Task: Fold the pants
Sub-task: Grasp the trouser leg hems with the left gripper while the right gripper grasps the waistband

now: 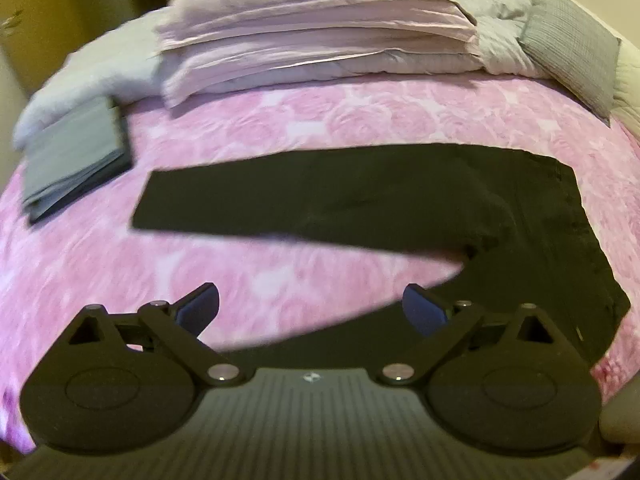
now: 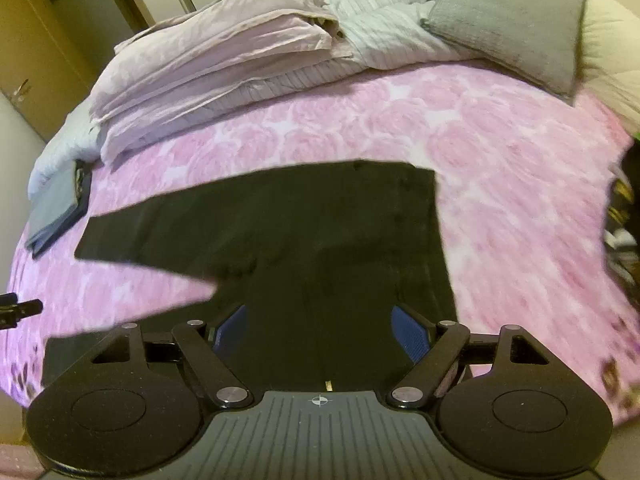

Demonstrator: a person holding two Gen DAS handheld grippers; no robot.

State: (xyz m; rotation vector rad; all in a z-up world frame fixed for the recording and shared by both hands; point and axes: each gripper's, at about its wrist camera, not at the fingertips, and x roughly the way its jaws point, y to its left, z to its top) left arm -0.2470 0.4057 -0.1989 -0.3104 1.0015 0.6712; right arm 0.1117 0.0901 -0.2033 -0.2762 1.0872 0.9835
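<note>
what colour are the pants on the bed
Black pants, plain, spread on the pink rose-patterned bedspread. Right wrist view shows them best.

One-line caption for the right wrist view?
Open right gripper above black pants spread legs apart on the pink bedspread.

Bed with a pink rose-patterned cover (image 1: 320, 120). Black pants (image 1: 360, 204) lie flat across its middle, legs splayed apart and running left, waist at right. A folded grey stack (image 1: 76, 156) sits at the left edge. At the far side: piled lilac and pale bedding (image 1: 312, 28) and a grey pillow (image 2: 516, 20), right.
</note>
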